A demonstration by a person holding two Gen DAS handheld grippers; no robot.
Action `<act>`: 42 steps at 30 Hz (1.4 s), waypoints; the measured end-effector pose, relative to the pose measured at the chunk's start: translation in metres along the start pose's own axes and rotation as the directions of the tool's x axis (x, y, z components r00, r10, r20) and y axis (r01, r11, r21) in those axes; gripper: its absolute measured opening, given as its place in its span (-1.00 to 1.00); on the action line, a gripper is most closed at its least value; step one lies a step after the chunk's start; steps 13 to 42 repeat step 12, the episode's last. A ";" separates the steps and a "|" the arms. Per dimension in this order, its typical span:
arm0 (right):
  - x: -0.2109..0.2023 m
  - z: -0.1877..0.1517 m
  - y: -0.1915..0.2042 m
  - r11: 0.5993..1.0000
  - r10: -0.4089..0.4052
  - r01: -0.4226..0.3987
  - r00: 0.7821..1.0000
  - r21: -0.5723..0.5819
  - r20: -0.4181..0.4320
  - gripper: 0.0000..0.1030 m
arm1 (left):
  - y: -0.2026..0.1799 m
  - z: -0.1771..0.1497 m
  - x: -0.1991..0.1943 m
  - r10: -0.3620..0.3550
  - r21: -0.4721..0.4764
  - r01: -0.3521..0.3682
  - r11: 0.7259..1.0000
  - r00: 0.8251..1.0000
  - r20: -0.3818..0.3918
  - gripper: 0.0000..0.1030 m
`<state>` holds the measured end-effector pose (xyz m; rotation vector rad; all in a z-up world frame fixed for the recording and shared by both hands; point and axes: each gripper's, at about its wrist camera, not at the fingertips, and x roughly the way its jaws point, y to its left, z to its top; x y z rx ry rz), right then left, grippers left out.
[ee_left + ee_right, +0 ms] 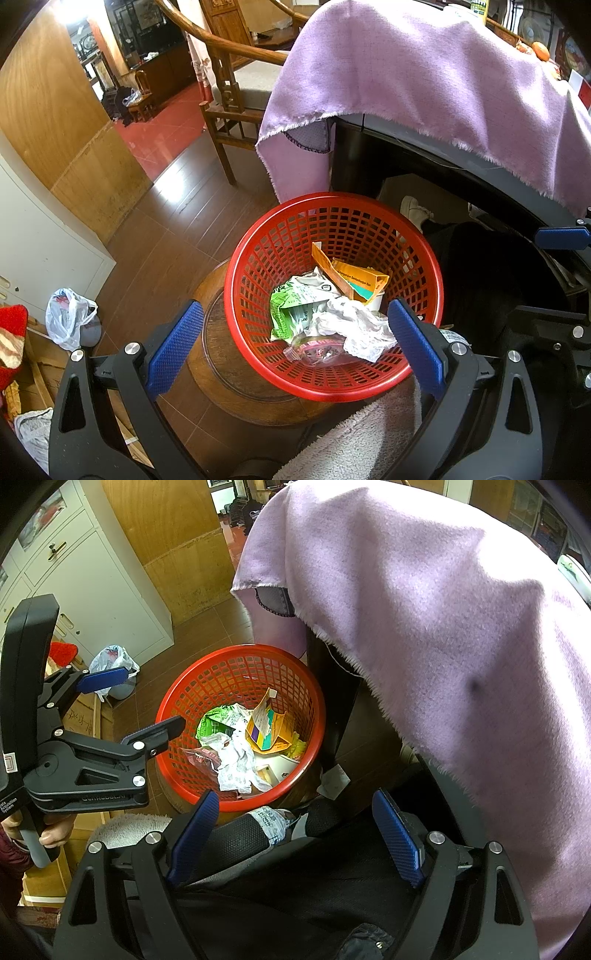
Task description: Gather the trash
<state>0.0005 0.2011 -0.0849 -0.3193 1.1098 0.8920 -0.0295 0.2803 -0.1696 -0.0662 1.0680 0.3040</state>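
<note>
Left wrist view: at the far left a white cabinet (44, 236) is seen, with a tied plastic bag (68, 317) on the wooden floor below it. The left gripper (295, 341) is held wide apart with nothing between its blue pads (173, 347); it hangs above the near rim of a red mesh basket (332, 206), which is set on a round wooden stool (221, 354). Inside the basket, a green wrapper (286, 312) is seen to the left, crumpled white paper (354, 325) in front, a clear plastic packet (317, 350) under the paper, and an orange carton (360, 282) toward the back. A grey towel (354, 439) lies just under the basket's near edge. Behind the basket, a lilac cloth (424, 85) is draped over a dark table, and a wooden chair (229, 107) stands further back to the left.

Right wrist view: the left gripper is seen from the side at the left, its handle clasped by a hand (51, 834), one finger reaching over the basket's rim. The basket with its trash is found at the centre. The right gripper (295, 838) is likewise spread wide and empty, held over dark clothing beside the basket, with the lilac cloth filling the right side.
</note>
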 end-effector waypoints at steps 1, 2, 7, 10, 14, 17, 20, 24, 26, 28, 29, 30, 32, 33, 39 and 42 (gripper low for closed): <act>0.000 0.000 0.000 1.000 0.000 0.000 1.000 0.000 0.000 0.62 | 0.000 0.000 0.000 0.000 0.000 0.000 1.000 1.000 -0.001 0.87; 0.000 0.000 0.000 1.000 0.000 0.000 1.000 0.000 0.000 0.62 | 0.000 0.000 0.001 -0.001 0.000 0.001 1.000 1.000 -0.002 0.87; 0.000 0.000 0.000 1.000 0.000 0.000 1.000 0.000 0.000 0.62 | 0.001 0.000 0.001 0.027 0.001 -0.027 1.000 1.000 -0.001 0.87; -0.001 0.000 0.000 1.000 0.000 0.000 1.000 0.000 0.001 0.62 | 0.002 0.001 0.001 0.031 -0.002 -0.031 1.000 1.000 0.004 0.87; 0.000 0.000 0.000 1.000 0.000 0.000 1.000 0.000 0.000 0.62 | 0.003 0.000 0.001 0.032 -0.005 -0.032 0.999 0.999 0.003 0.87; 0.000 0.000 0.000 1.000 0.000 0.000 1.000 0.000 0.000 0.62 | 0.003 0.000 0.001 0.032 -0.005 -0.032 0.999 0.999 0.003 0.87; 0.000 0.000 0.000 1.000 0.000 0.000 1.000 0.000 0.000 0.62 | 0.003 0.000 0.001 0.032 -0.005 -0.032 0.999 0.999 0.003 0.87; 0.000 0.000 0.000 1.000 0.000 0.000 1.000 0.000 0.000 0.62 | 0.003 0.000 0.001 0.032 -0.005 -0.032 0.999 0.999 0.003 0.87; 0.000 0.000 0.000 1.000 0.000 0.000 1.000 0.000 0.000 0.62 | 0.003 0.000 0.001 0.032 -0.005 -0.032 0.999 0.999 0.003 0.87; 0.000 0.000 0.000 1.000 0.000 0.000 1.000 0.000 0.000 0.62 | 0.003 0.000 0.001 0.032 -0.005 -0.032 0.999 0.999 0.003 0.87; 0.000 0.000 0.000 1.000 0.000 0.000 1.000 0.000 0.000 0.62 | 0.003 0.000 0.001 0.032 -0.005 -0.032 0.999 0.999 0.003 0.87; 0.000 0.000 0.000 1.000 0.000 0.000 1.000 0.000 0.000 0.62 | 0.003 0.000 0.001 0.032 -0.005 -0.032 0.999 0.999 0.003 0.87; 0.000 0.000 0.000 1.000 0.000 0.000 1.000 0.000 0.000 0.62 | 0.003 0.000 0.001 0.032 -0.005 -0.032 0.999 0.999 0.003 0.87; 0.000 0.000 0.000 1.000 0.000 0.000 1.000 0.000 0.000 0.62 | 0.003 0.000 0.001 0.032 -0.005 -0.032 0.999 0.999 0.003 0.87; 0.000 0.000 0.000 1.000 0.000 0.000 1.000 0.000 0.000 0.62 | 0.003 0.000 0.001 0.032 -0.005 -0.032 0.999 0.999 0.003 0.87; 0.000 0.000 0.000 1.000 0.000 0.000 1.000 0.000 0.000 0.62 | 0.003 0.000 0.001 0.032 -0.005 -0.032 0.999 0.999 0.003 0.87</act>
